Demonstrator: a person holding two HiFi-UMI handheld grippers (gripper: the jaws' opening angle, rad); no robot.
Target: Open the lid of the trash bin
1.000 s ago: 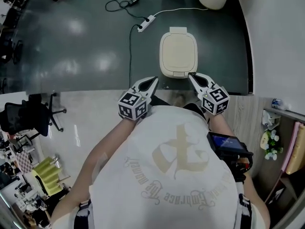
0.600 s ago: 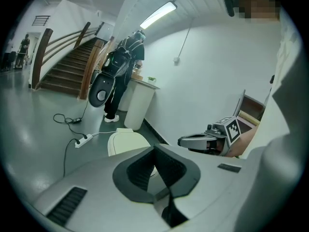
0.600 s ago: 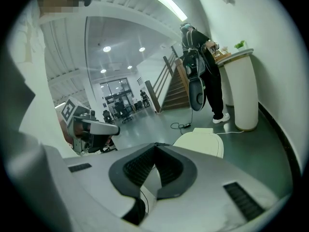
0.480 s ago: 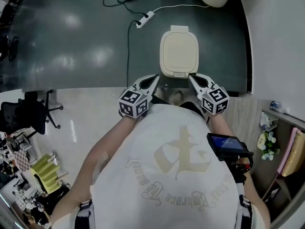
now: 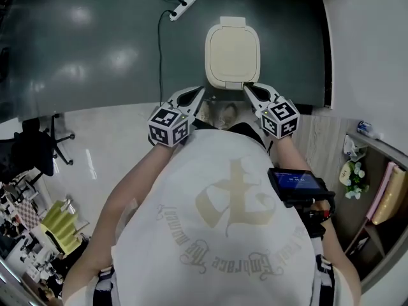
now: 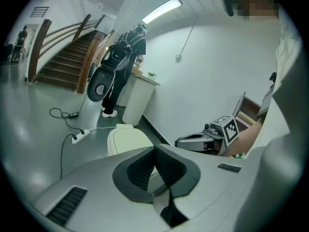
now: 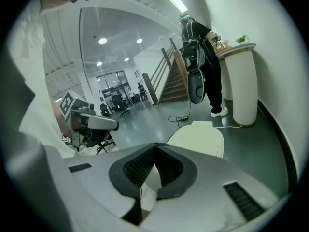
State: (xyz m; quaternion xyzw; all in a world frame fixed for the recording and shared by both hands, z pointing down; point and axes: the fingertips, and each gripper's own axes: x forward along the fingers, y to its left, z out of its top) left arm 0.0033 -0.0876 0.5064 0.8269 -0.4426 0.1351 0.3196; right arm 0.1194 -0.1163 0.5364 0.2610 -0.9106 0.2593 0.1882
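Note:
A cream trash bin (image 5: pixel 233 53) stands on the dark floor with its lid down flat. My left gripper (image 5: pixel 199 93) is shut and empty, its tip just left of the bin's near edge. My right gripper (image 5: pixel 247 88) is also shut and empty, its tip by the bin's near front corner. In the left gripper view the bin (image 6: pixel 126 138) lies beyond the closed left gripper (image 6: pixel 155 149), with the right gripper (image 6: pixel 193 141) off to the side. The right gripper view shows the bin (image 7: pixel 199 138) past the closed right gripper (image 7: pixel 155 146).
A power strip with its cable (image 5: pixel 177 9) lies on the floor left of the bin. A white wall (image 5: pixel 363 43) runs close on the right. A tall white pedestal (image 6: pixel 137 100) and a standing person (image 6: pixel 123 57) are behind the bin. An office chair (image 5: pixel 38 146) is far left.
The head camera and both grippers have come forward: the bin now lies closer, and the gripper tips are nearer its front edge. Both grippers stay shut.

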